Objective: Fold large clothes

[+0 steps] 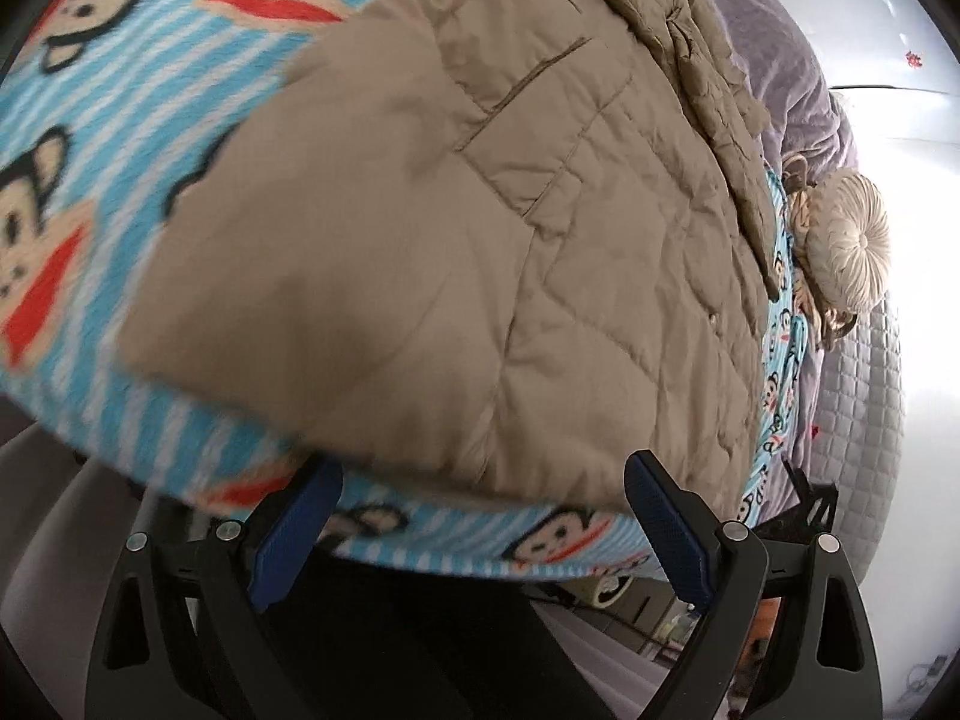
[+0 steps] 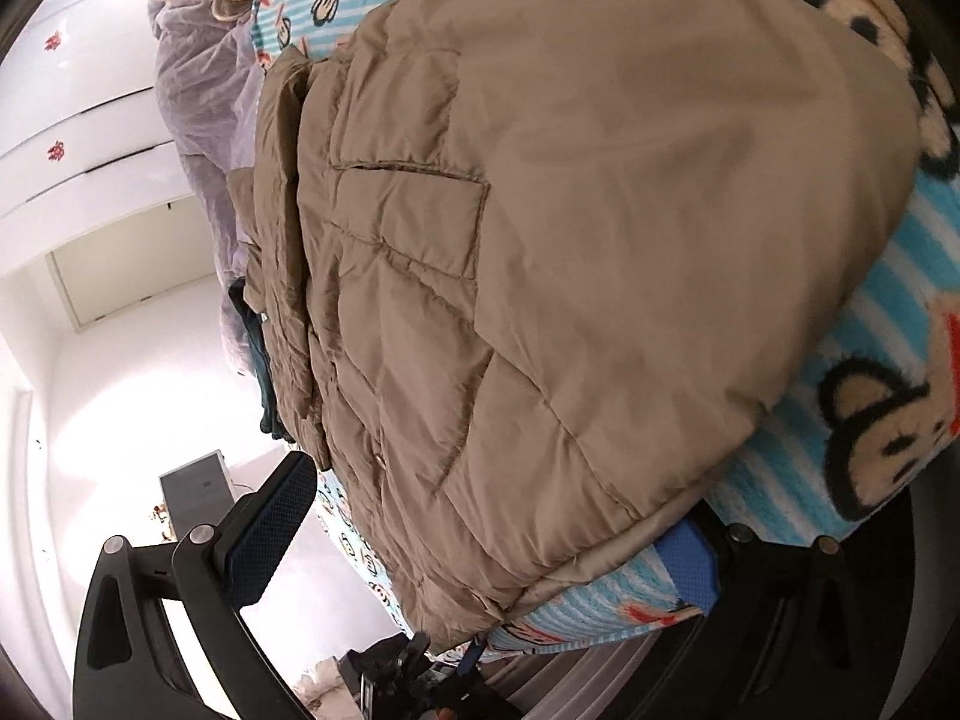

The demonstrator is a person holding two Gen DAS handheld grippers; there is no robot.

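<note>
A tan quilted jacket point(image 1: 480, 228) lies spread on a blue striped monkey-print blanket point(image 1: 120, 120) over a bed. In the left wrist view my left gripper point(image 1: 480, 498) is open, its blue-padded fingers point(image 1: 666, 534) wide apart at the jacket's near hem and the blanket's edge, holding nothing. In the right wrist view the same jacket point(image 2: 570, 240) fills the frame, a flapped pocket facing up. My right gripper point(image 2: 486, 516) is open, jaws spread to either side of the jacket's near edge; one finger point(image 2: 270, 528) is beside the bed, the other partly hidden behind the jacket.
A round cream pleated cushion point(image 1: 846, 240) and a lilac quilted cover point(image 1: 864, 420) lie at the bed's far side. White wardrobe doors point(image 2: 72, 138) with small red motifs stand beyond. Dark teal clothing point(image 2: 258, 354) sits by the jacket's collar. A grey box point(image 2: 195, 489) stands on the floor.
</note>
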